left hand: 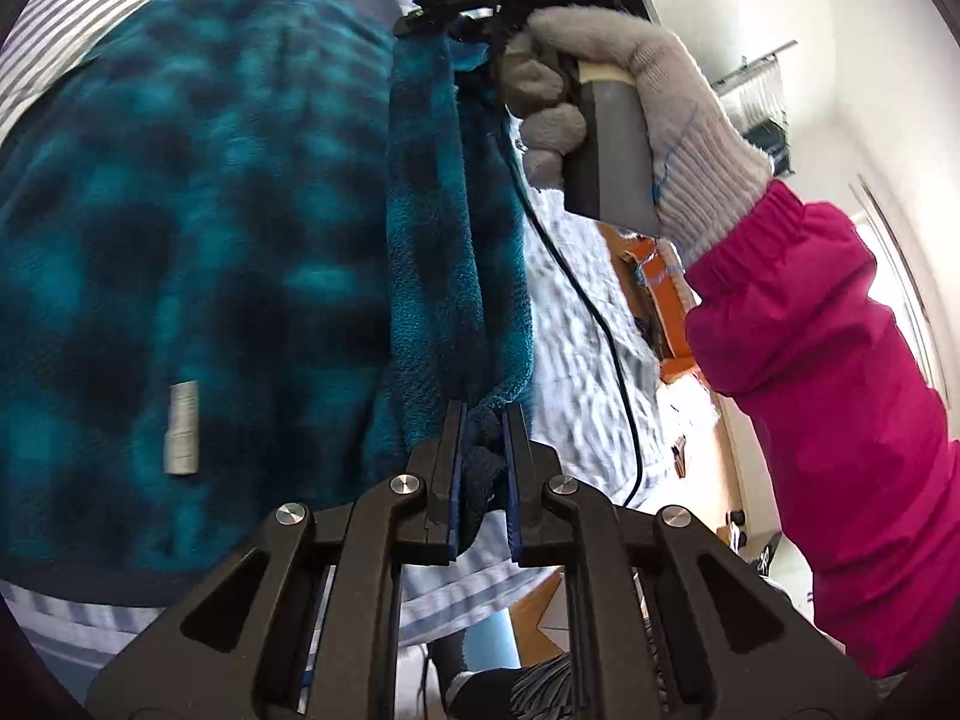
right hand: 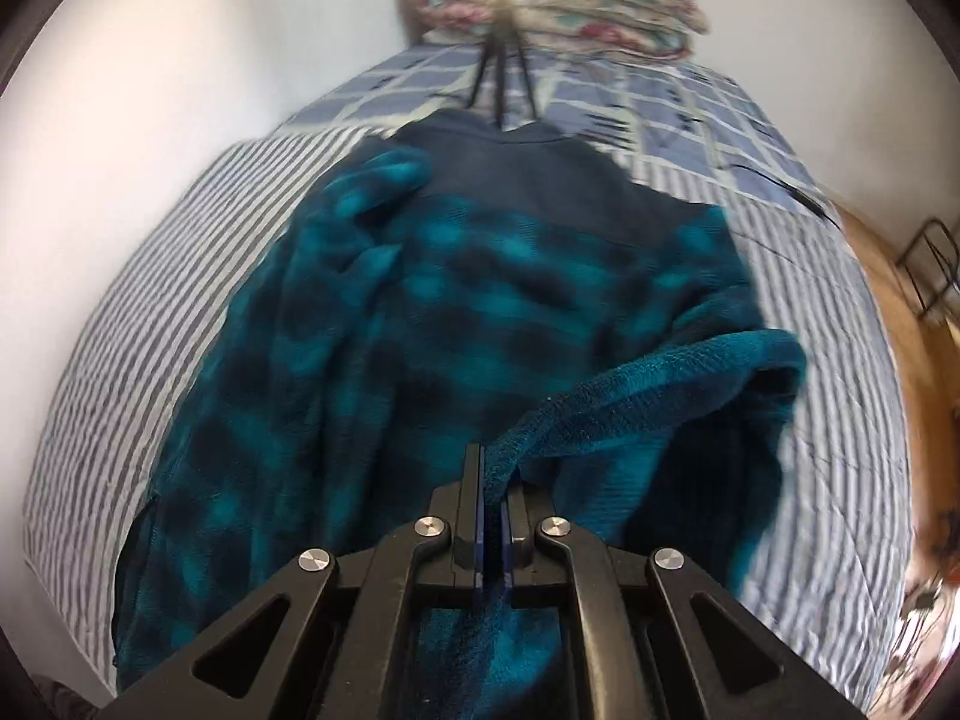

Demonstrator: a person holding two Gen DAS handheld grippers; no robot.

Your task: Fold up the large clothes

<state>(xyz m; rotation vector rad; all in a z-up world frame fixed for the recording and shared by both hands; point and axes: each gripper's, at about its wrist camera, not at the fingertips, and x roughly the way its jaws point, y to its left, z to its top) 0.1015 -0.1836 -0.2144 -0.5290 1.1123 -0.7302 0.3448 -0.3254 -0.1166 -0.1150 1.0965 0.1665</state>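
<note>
A small white label [left hand: 182,427] is sewn onto the teal-and-navy checked fleece [left hand: 198,228], but its print is too blurred to read. No other writing is legible in either view, and no container shows clearly.

The fleece lies spread across a bed with a grey-and-white striped sheet [right hand: 156,264]. Its plain navy band [right hand: 528,180] lies toward the far end of the bed, next to a blue-and-white checked blanket [right hand: 630,96], with floral pillows [right hand: 606,6] beyond that.

The left gripper [left hand: 485,420] has its jaws nearly together, pinching a thick bunch of the fleece's edge. The right gripper [right hand: 494,480] is closed tight on another fold of the same edge, which arcs up and off to the right from its jaws. In the left wrist view, a gloved hand [left hand: 618,102] in a pink sleeve [left hand: 828,396] grips the right gripper's handle, with a strip of fleece hanging taut between the two grippers and a black cable [left hand: 600,324] trailing down beside it.

Bare striped sheet shows on both sides of the fleece. A white wall runs along the left of the bed, and wooden floor [right hand: 888,300] shows on the right.
</note>
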